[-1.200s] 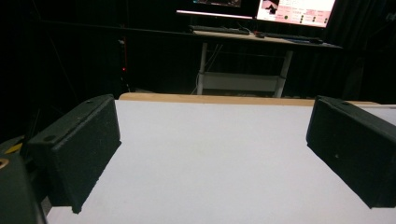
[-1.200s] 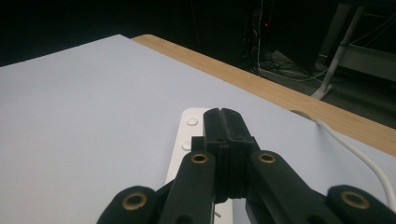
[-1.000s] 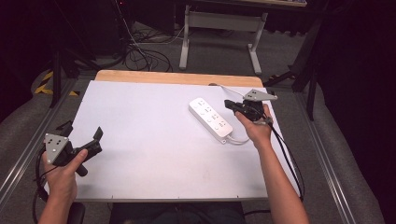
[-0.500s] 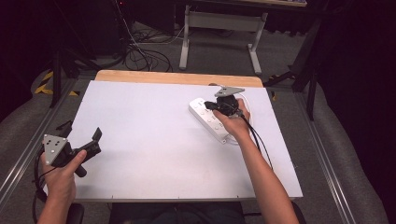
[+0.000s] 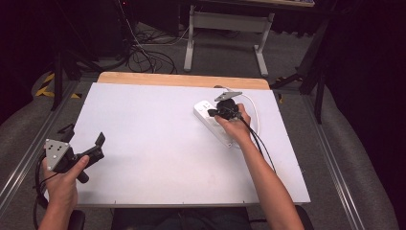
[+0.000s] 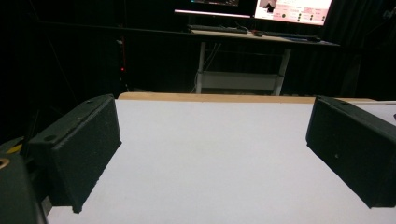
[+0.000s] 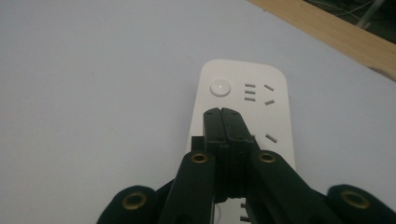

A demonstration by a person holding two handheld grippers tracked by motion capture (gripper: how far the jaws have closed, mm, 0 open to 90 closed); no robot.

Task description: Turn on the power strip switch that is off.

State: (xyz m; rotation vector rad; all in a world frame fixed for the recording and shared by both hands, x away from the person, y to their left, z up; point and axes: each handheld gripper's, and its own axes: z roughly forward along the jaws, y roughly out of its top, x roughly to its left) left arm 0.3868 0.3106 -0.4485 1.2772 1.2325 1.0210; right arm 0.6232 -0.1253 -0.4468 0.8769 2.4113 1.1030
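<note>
White table top [image 5: 158, 143] with a wood strip [image 5: 182, 80] along its far edge. Beyond the strip: grey carpet floor [image 5: 215, 57], a tangle of black cables [image 5: 143, 55], a pale metal desk frame [image 5: 225, 28]. Above that frame, lit monitors [image 6: 292, 9]. Room dark around. Metal rails [image 5: 335, 172] flank the table.

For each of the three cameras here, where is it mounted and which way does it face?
High view: above the person's side, looking forward and down on the table; both forearms, left gripper, right gripper.
Left gripper view: rides the left gripper, looking level across the table toward the desk; open jaws.
Right gripper view: rides the right gripper, shut jaws over the power strip.
Shared: high and right gripper views both show the strip.
</note>
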